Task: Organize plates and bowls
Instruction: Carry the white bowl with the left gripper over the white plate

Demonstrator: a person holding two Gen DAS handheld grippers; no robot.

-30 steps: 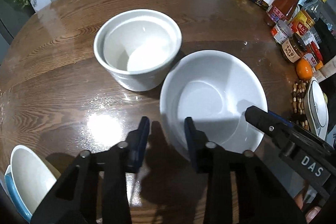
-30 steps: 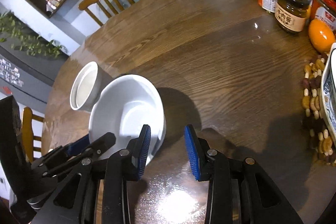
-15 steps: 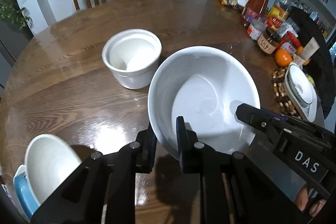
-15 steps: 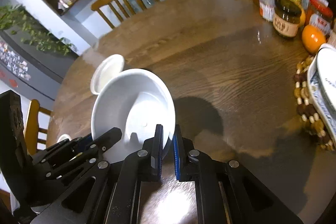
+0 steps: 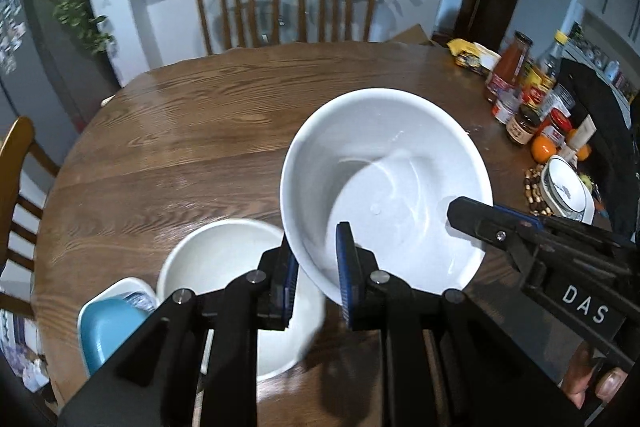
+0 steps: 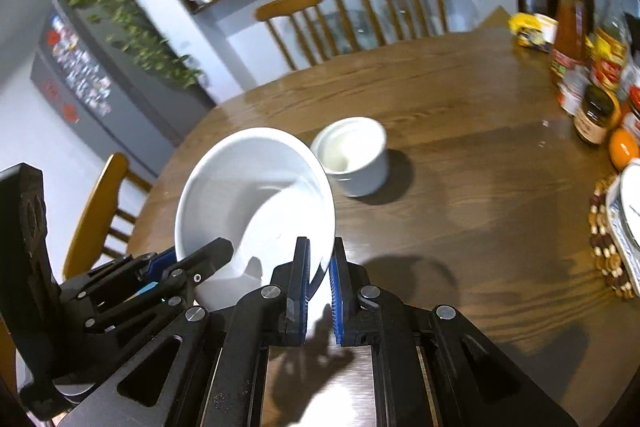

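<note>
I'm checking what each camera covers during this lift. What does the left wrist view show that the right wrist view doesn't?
Only the left wrist view shows the white bowl near the table edge below the left gripper, and the blue dish beside it. Only the right wrist view shows the small straight-sided white pot standing alone on the table. Both show the large white bowl, raised and tilted, with each gripper, the right gripper included, clamped on its rim, plus the jars and orange.

left gripper (image 5: 316,267) pinches the white bowl (image 5: 386,187) rim (tilted) — right gripper (image 5: 472,217) opposite.
</note>
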